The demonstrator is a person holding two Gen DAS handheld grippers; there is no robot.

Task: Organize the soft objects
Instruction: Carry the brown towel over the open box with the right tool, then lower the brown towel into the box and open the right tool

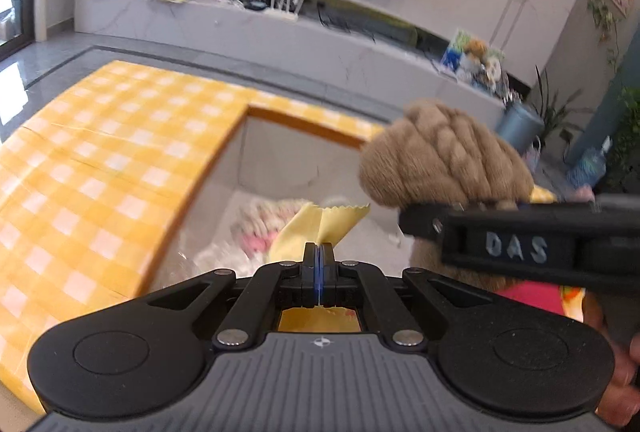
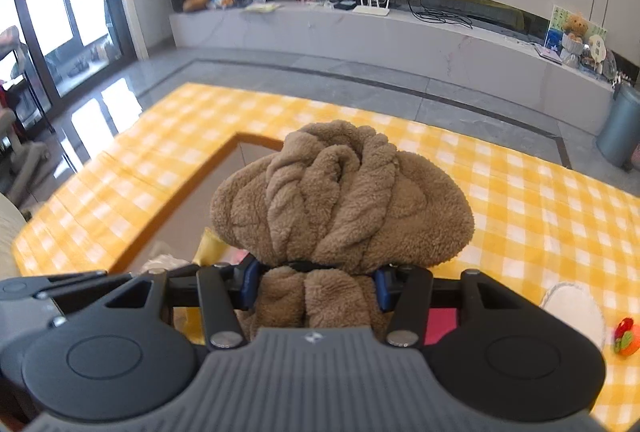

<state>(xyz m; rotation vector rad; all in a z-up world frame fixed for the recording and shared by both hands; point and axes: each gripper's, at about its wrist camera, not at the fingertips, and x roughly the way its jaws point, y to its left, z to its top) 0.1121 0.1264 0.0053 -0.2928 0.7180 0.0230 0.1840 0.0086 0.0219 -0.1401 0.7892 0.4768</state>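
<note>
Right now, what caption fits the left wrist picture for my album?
Left gripper pinches a yellow cloth over the box; the fuzzy brown toy waits alongside.

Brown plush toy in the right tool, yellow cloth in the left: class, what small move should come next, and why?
Probably lower both tools a little further and release into the box. The left tool is pinched shut on the yellow cloth above the box's opening; the right tool grips the brown plush toy at the box's edge, and other soft things already lie inside.
</note>
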